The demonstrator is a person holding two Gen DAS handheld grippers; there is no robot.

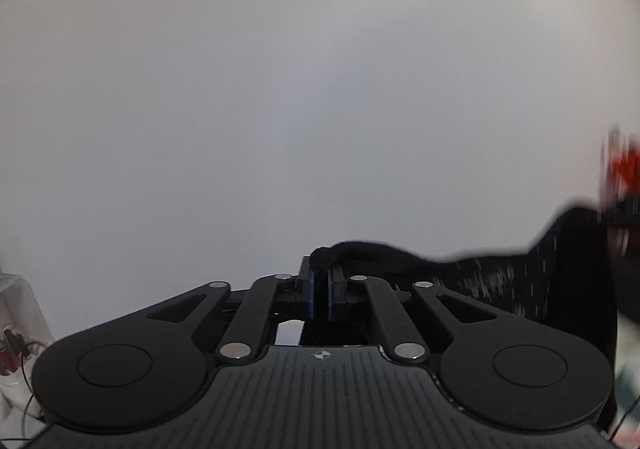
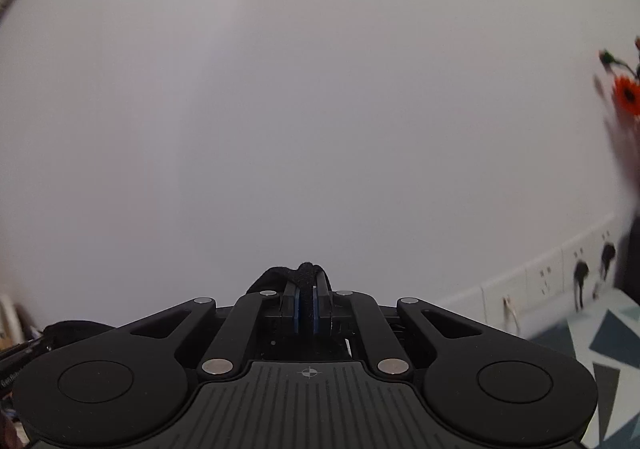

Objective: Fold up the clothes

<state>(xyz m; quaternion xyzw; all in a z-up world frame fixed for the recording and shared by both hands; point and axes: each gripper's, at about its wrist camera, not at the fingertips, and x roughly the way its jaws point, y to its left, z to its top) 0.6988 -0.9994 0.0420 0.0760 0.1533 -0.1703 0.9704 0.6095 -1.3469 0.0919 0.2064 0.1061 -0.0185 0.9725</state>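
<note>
Left gripper [image 1: 320,291] and right gripper [image 2: 306,309] both pinch our black knit garment [image 1: 500,285], trailing toward three o'clock; folding seems barely begun.

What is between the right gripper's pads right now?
A bunched edge of black cloth sits pinched in the right gripper. Its body hides the rest of the garment below.

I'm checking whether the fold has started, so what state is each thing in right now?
left gripper: shut on the black garment, cloth pinched between its fingers.
right gripper: shut on the black garment, cloth bunched over its tips.
black garment: held up, its edge stretching from the left gripper toward the right of that view.
wall sockets: two dark plugs plugged in further right; blurred.
</note>
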